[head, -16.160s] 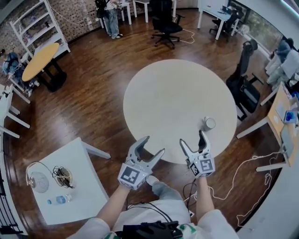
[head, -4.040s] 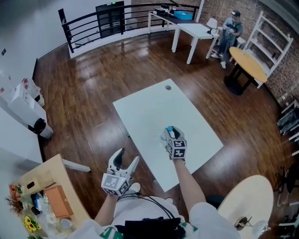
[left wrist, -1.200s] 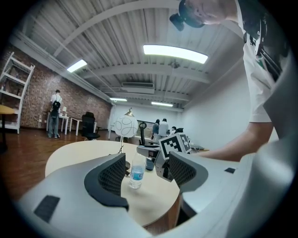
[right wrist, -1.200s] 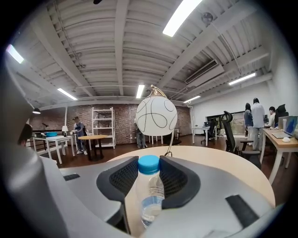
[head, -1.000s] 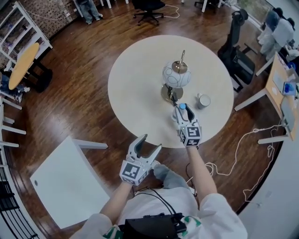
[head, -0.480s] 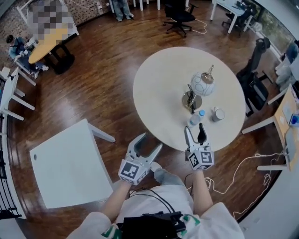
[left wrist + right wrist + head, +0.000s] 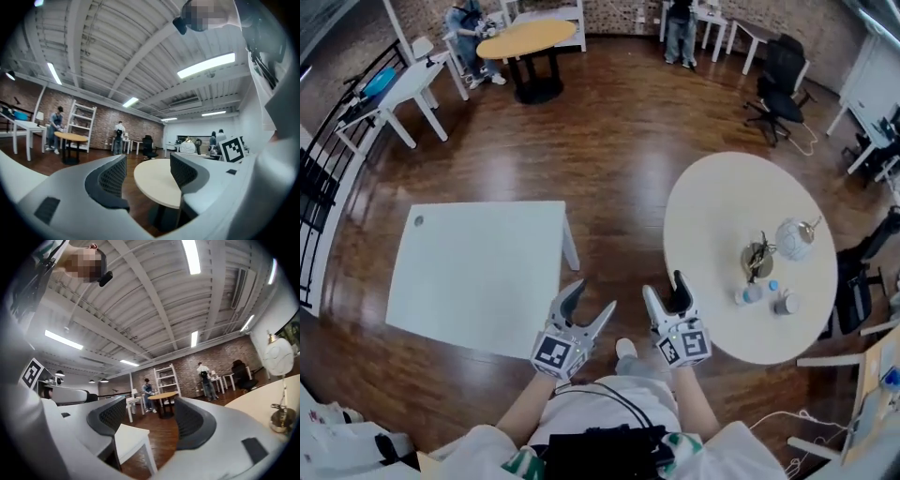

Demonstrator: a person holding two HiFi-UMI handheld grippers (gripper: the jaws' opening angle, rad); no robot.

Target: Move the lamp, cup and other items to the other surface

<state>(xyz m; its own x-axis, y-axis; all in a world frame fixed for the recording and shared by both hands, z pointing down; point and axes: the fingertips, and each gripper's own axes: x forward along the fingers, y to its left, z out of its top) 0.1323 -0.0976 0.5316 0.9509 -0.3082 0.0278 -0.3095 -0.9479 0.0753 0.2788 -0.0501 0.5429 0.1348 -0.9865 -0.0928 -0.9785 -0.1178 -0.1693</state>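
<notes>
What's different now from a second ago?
The right gripper set the bottle on the round table and let go; its jaws have just opened, empty, and it drew back. The view swung toward the square table. Lamp and cup stayed; left gripper still open, empty.

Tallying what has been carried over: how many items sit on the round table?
3, clustered together: the lamp, the bottle just in front of its base, and the cup beside the bottle. Something small could hide behind the lamp.

one lamp (image 7: 794,238), one bottle (image 7: 752,294), one cup (image 7: 785,303); two pale tables, one round table (image 7: 717,211) and one square table (image 7: 473,272); two grippers, a left gripper (image 7: 592,296) and a right gripper (image 7: 663,283).
</notes>
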